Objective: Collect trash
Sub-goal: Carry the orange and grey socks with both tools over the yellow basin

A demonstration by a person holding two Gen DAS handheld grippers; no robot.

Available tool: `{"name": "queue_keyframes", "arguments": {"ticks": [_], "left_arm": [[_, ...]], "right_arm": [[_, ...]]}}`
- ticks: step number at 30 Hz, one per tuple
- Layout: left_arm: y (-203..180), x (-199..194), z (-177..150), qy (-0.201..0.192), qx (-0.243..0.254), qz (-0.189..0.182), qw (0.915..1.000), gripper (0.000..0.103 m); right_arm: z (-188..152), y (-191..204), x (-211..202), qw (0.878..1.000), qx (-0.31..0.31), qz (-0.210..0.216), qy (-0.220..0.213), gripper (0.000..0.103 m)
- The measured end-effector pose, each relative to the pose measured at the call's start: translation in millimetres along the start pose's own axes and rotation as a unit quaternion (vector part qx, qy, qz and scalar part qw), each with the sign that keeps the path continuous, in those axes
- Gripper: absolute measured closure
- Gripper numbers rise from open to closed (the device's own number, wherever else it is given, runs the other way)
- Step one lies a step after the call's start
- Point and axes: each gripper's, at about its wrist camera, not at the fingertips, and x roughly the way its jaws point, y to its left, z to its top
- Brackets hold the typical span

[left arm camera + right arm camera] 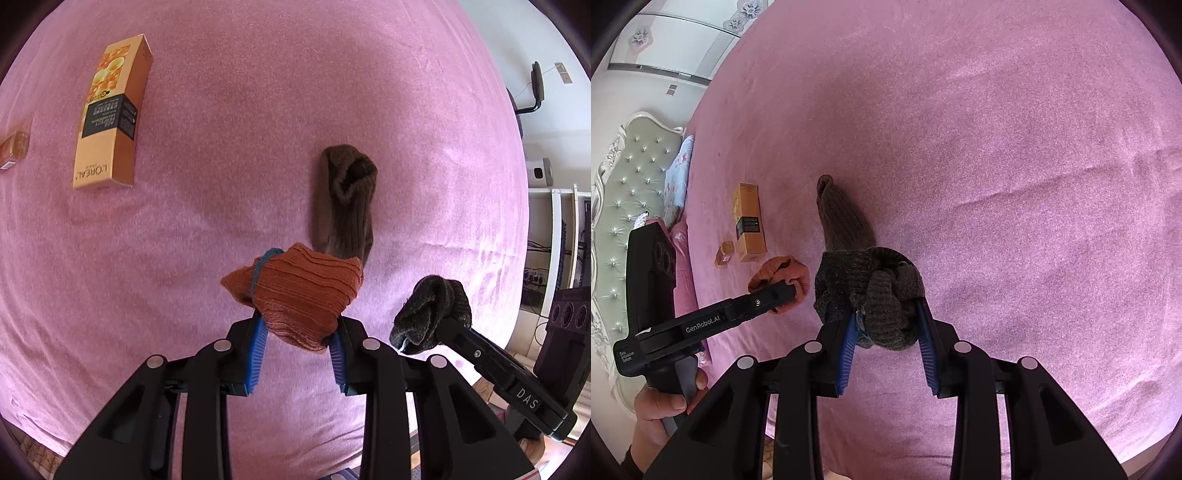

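I have both claws loaded. My left claw [295,325] is clenched on a bunched orange sock [299,295], and my right claw [886,325] is clenched on a wadded dark grey sock [871,295] — each pinched between the blue ribbed pads and held just off the bed [258,110], presumably so I can carry them away without dragging on the cover. The two claws hang close together, side by side, not touching.

The orange knit is thin with fine ribs, folded into a soft wedge; a blue-green band shows at its edge. The grey one is thicker, fuzzier, crumpled into a ball. A third piece, a brown sock [345,203], lies flat on the cover just beyond the claws, ribbed lengthwise, its cuff gaping open — I judge it the next thing to collect. Well apart to the left rests a stiff orange carton [110,118], long, sharp-edged and glossy, with a small box [724,254] near it. The bed cover is pink, fleecy, gently creased.
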Motion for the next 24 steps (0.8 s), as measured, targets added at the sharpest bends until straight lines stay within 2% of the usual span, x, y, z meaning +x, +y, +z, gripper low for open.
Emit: {"name": "queue_keyframes", "arguments": {"ticks": [9, 12, 18, 24], "left_arm": [[-15.4, -35.0, -75.6, -0.001, 0.057, -0.023, 0.9981, 0.072], [-16.9, -44.0, -107.8, -0.002, 0.073, -0.032, 0.9968, 0.072], [-43.2, -50.0, -164.0, 0.006, 0.11, -0.047, 0.9928, 0.072], [-74.9, -48.3, -205.6, 0.021, 0.154, -0.056, 0.9862, 0.072]], "right_arm": [[-59.1, 1.1, -41.3, 0.999, 0.03, 0.011, -0.036, 0.072], [-89.4, -2.6, -56.2, 0.997, 0.054, 0.03, -0.052, 0.072], [-154.5, -10.4, -78.6, 0.994, 0.076, 0.023, -0.078, 0.072], [-211.7, -37.0, -113.2, 0.988, 0.109, 0.021, -0.111, 0.072]]}}
